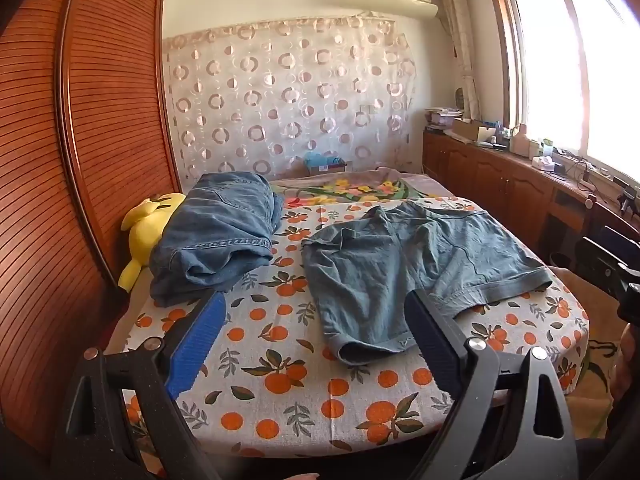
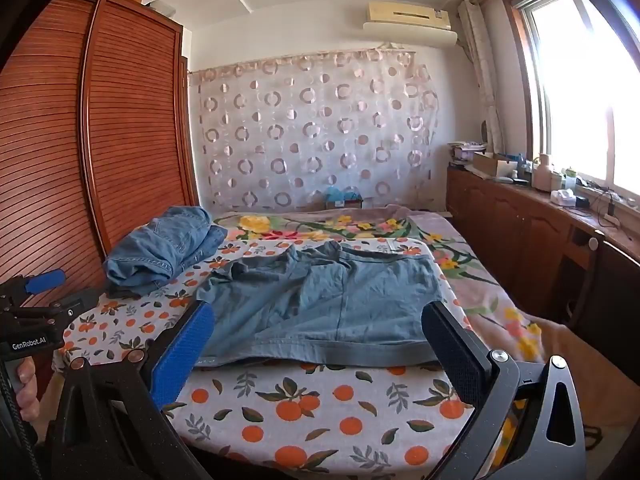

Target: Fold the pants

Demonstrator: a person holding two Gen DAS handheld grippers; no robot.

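Grey-blue shorts (image 1: 416, 260) lie spread flat on an orange-print cloth (image 1: 280, 384), legs toward me, waistband far. They also show in the right wrist view (image 2: 320, 304). My left gripper (image 1: 316, 300) is open and empty, above the cloth near the shorts' left leg hem. My right gripper (image 2: 318, 312) is open and empty, just short of the leg hems. The left gripper's body shows in the right wrist view (image 2: 36, 312) at the left edge.
Folded blue jeans (image 1: 216, 236) lie at the far left of the cloth, by a yellow plush toy (image 1: 148, 224). A wooden wardrobe (image 1: 80, 160) stands left. A low cabinet (image 1: 500, 176) with clutter runs under the window, right. A floral blanket (image 2: 472, 268) covers the bed.
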